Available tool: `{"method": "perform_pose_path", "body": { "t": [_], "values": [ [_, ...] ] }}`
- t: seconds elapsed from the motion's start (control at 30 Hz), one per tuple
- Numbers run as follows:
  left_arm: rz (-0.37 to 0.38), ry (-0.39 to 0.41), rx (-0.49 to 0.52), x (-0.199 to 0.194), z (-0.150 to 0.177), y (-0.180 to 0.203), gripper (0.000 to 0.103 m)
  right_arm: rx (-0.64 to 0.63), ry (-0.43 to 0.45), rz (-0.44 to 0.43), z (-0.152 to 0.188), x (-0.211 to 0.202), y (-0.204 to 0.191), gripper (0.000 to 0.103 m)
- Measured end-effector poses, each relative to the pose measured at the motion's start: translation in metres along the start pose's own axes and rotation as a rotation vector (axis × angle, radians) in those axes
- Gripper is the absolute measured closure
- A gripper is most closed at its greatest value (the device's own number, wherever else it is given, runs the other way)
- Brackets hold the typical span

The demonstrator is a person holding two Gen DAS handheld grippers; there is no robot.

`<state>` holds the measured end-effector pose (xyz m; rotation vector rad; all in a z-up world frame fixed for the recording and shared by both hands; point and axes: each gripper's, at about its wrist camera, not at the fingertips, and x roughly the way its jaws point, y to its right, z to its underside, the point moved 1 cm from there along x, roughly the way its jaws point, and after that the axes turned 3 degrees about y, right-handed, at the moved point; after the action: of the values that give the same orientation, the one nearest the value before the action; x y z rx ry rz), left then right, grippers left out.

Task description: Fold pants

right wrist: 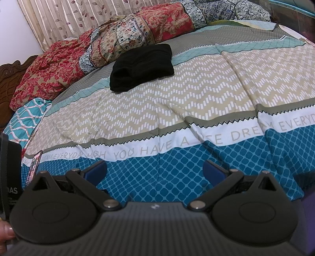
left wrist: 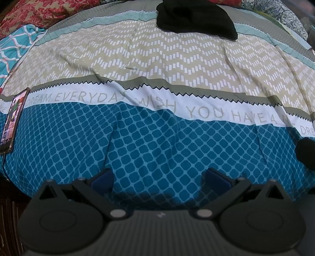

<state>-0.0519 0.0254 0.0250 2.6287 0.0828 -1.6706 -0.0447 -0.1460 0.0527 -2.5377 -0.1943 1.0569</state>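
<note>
1. We're over a bed; patterned sheet [right wrist: 177, 110] covers it, curtain [right wrist: 65, 17] behind, red quilt [right wrist: 47, 72] bunched along the far side.
2. Pants [right wrist: 141, 67] lie folded, black, on the sheet's far part, just beside the quilt.
3. Phone [left wrist: 13, 120] lies at the sheet's left edge.
4. Left gripper [left wrist: 158, 177] and right gripper [right wrist: 155, 171]: both spread wide, empty, above the blue near band; sheet between us and pants is bare.

Home bedroom: a bed ahead of both grippers under a patterned bedspread [right wrist: 196, 102], rumpled floral quilts [right wrist: 137, 37] beyond, a leaf-print curtain [right wrist: 78, 17] behind, apparently a carved wooden headboard [right wrist: 7, 78] far left.
</note>
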Motion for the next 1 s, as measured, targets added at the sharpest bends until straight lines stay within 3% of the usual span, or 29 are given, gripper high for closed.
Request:
{"method": "perform_pose_path", "body": {
  "t": [0.43, 1.0],
  "values": [
    [-0.059, 0.031, -0.011, -0.001, -0.0051, -0.008, 0.0, 0.004, -0.004, 0.002, 0.0017, 0.0029, -0.0004, 0.0],
    [-0.051, 0.02, -0.017, 0.0006, -0.0049, -0.0076, 0.0, -0.004, -0.006, 0.002, 0.0031, 0.0035, -0.0033, 0.0]
  ]
}}
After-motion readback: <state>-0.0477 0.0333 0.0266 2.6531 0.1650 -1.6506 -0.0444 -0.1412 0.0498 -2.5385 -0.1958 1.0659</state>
